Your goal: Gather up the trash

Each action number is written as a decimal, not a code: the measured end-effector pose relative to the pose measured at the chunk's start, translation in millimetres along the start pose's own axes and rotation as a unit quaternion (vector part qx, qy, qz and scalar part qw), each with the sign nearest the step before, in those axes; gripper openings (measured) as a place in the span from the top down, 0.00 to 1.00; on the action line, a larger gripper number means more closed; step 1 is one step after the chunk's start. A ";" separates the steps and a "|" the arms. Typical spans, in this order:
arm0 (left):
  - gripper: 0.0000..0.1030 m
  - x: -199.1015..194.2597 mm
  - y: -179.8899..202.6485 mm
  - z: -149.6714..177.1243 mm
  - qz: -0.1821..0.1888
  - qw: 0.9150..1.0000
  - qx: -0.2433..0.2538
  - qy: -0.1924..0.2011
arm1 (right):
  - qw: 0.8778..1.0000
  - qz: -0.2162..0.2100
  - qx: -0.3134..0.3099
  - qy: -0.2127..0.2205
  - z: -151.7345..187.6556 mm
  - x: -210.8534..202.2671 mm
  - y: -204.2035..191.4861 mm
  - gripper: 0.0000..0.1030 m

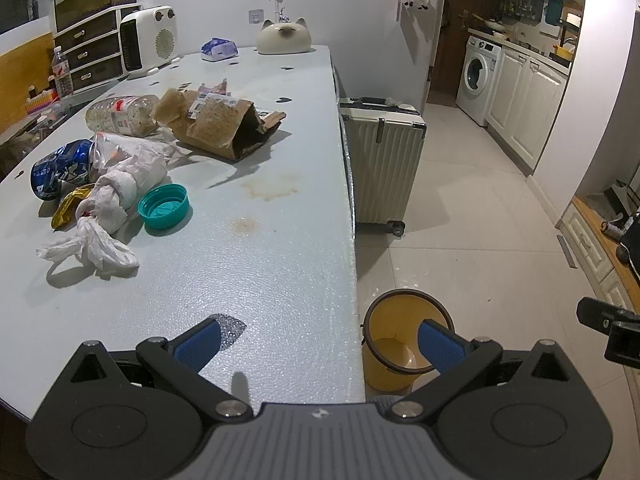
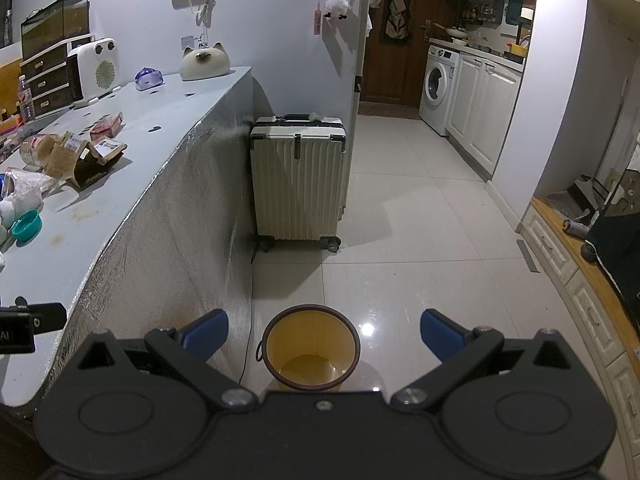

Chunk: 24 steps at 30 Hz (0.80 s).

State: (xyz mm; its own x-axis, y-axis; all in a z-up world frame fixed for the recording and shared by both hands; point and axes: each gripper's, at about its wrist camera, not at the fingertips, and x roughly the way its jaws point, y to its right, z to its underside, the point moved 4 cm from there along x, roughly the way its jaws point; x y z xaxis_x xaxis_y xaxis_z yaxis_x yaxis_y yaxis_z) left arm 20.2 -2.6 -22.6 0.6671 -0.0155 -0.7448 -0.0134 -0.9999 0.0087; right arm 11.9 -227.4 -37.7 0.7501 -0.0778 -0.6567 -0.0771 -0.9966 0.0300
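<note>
Trash lies on the pale table [image 1: 248, 272]: a torn cardboard box [image 1: 224, 120], a clear plastic bottle [image 1: 120, 114], a crushed blue can [image 1: 60, 168], a knotted white plastic bag [image 1: 108, 208], a gold wrapper [image 1: 68, 204] and a teal lid [image 1: 163, 205]. A yellow bin [image 1: 400, 348] stands on the floor beside the table; it looks empty in the right wrist view [image 2: 312, 344]. My left gripper [image 1: 320, 344] is open and empty over the table's near right edge. My right gripper [image 2: 324, 332] is open and empty above the bin.
A white suitcase [image 2: 298, 176] stands on the floor against the table's end. A heater [image 1: 148, 42], a drawer unit [image 1: 88, 54], a cat-shaped ornament [image 1: 283, 37] and a tissue pack [image 1: 218, 49] sit at the table's back. Kitchen cabinets and a washing machine [image 2: 438, 88] line the right.
</note>
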 end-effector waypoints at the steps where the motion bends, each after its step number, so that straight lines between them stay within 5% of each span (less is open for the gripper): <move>1: 0.00 -0.2 -0.3 -0.1 0.000 1.000 -0.001 0.001 | 1.000 0.000 0.001 0.000 0.0 -0.8 0.1 0.00; 17: 0.00 0.9 -62.0 -15.3 -0.071 0.996 -0.040 0.043 | 0.998 0.007 0.001 0.061 -30.0 8.8 -5.1 0.00; 24: 0.00 -0.1 -117.2 -17.3 -0.115 0.988 -0.085 0.056 | 0.995 -0.044 -0.017 0.093 -58.3 17.4 -41.3 0.00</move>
State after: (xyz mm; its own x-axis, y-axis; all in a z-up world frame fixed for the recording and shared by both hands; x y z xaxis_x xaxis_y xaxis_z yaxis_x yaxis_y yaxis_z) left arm 34.6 114.5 -12.0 0.7164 0.2208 -0.6618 0.2660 -0.9634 -0.0334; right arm 66.5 -189.2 -6.4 0.8617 0.0100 -0.5073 0.0154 -0.9999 0.0064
